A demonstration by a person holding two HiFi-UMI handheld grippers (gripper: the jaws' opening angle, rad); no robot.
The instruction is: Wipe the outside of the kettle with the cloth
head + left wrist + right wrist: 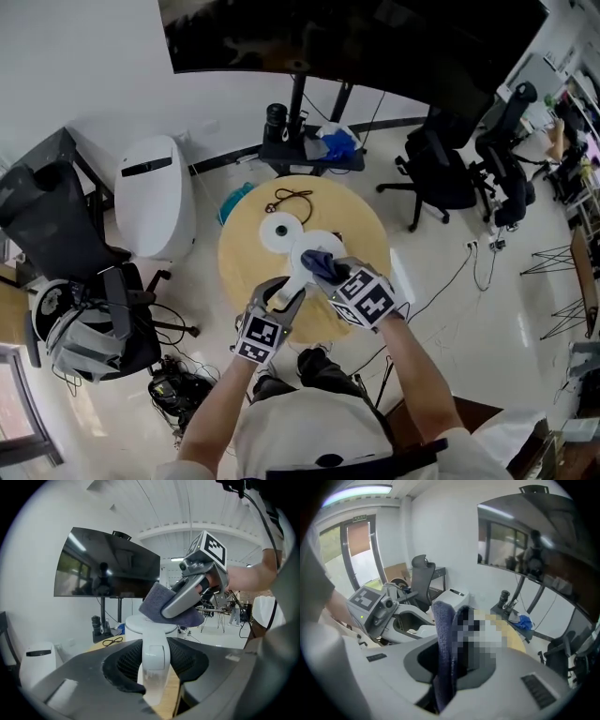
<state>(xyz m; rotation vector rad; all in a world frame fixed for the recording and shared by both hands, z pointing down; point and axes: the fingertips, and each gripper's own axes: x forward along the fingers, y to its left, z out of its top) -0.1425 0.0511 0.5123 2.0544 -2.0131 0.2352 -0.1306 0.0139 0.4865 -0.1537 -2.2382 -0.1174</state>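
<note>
The white kettle (pixel 315 249) stands on the round wooden table (pixel 246 246), its handle (pixel 154 657) pointing toward me. My left gripper (pixel 285 296) is shut on that handle, which stands upright between the two dark pads. My right gripper (pixel 324 271) is shut on a folded dark blue cloth (pixel 323 262), held down on the kettle's top. In the left gripper view the cloth (pixel 158 603) lies over the lid (pixel 146 623) under the right gripper's fingers (pixel 183 599). In the right gripper view the cloth (pixel 444 644) hangs between the jaws, with the left gripper (pixel 383 612) behind it on the left.
The kettle's round white base (pixel 278 231) lies just beyond the kettle. A black cable (pixel 292 198) is coiled at the table's far side. A white appliance (pixel 156 192) and office chairs (pixel 441 169) stand on the floor around the table.
</note>
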